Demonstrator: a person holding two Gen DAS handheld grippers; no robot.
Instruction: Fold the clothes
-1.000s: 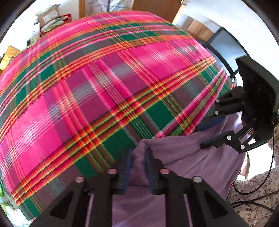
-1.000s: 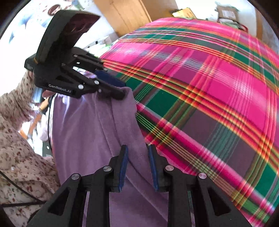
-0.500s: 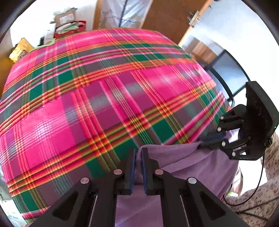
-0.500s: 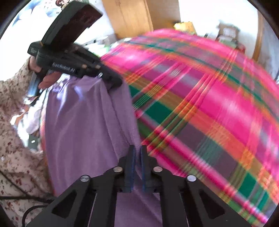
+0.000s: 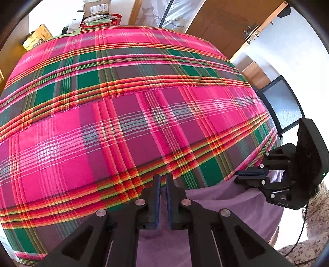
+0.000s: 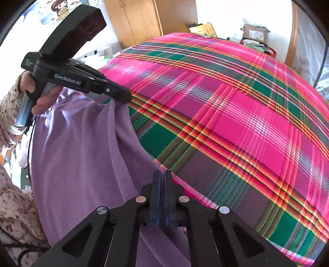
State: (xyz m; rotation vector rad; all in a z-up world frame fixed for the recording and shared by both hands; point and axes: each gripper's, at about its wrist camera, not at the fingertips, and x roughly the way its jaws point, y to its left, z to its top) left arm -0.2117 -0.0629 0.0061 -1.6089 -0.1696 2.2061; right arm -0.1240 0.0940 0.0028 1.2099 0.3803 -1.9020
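Lilac garment: edge pinched by left gripper at 6 o'clock, jaws just closing; right gripper clamped on hem. Plaid cover beneath.

A bedroom in someone's home, by the look of it: a bed under a bright pink, green and orange plaid spread fills the room, with a wooden door and wardrobe behind, cardboard boxes heaped by the far wall, and cartoon stickers on it.
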